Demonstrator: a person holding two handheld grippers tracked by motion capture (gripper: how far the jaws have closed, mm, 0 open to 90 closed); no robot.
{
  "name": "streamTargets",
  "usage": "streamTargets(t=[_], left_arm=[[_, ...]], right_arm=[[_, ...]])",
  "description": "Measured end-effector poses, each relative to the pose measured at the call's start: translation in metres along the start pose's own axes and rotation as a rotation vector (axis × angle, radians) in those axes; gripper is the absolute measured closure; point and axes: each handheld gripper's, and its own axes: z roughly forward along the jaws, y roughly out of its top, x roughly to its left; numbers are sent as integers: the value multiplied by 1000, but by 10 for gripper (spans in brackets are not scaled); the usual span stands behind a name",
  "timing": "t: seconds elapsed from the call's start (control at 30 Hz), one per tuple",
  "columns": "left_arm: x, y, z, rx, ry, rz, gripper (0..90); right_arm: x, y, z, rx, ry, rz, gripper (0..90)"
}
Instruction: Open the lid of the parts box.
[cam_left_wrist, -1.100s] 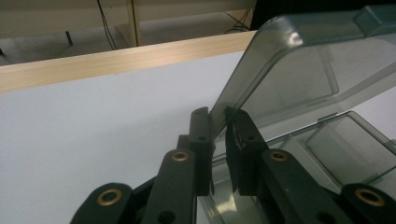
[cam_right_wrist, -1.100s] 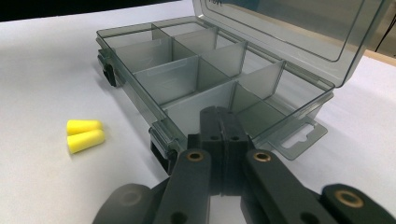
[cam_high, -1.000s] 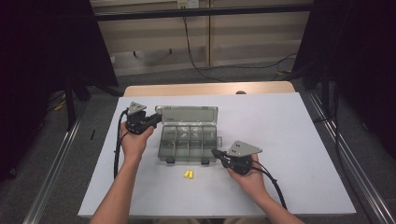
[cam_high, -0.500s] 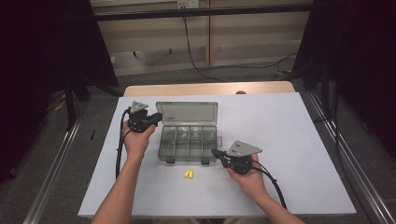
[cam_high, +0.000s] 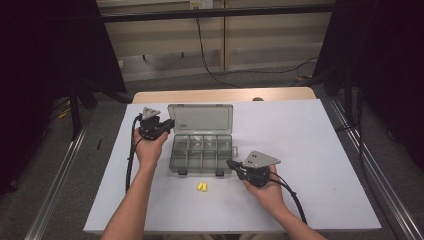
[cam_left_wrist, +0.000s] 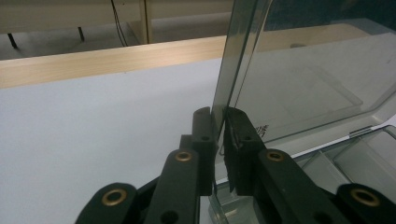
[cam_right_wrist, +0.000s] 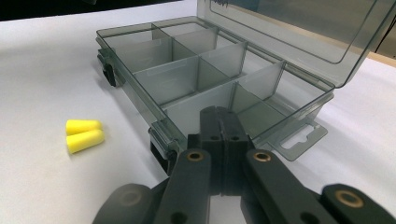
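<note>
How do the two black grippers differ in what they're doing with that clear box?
The left gripper pinches the edge of the box's raised lid; the right gripper holds nothing, its jaws shut against the box's near corner. The left sits at the lid's side, the right at the tray's front. Both are hand-held.

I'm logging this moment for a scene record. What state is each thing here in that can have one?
Clear grey plastic compartment box: open, compartments empty.
Its hinged lid: raised and tilted back, its edge pinched between the jaws of the left gripper.
Front latches: undone.
Two yellow foam earplugs: lying side by side on the white table, outside the box.
Right gripper: shut, empty, at the box's near right corner.
</note>
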Motion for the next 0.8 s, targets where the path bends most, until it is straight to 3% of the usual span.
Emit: streamTargets(t=[0.5, 0.8], left_arm=[[1, -4, 9, 20, 14, 6, 832], [2, -9, 20, 32, 27, -14, 832]], right_arm=[[0, 0, 0, -1, -1, -3, 900], [0, 0, 0, -1, -2, -4, 900]])
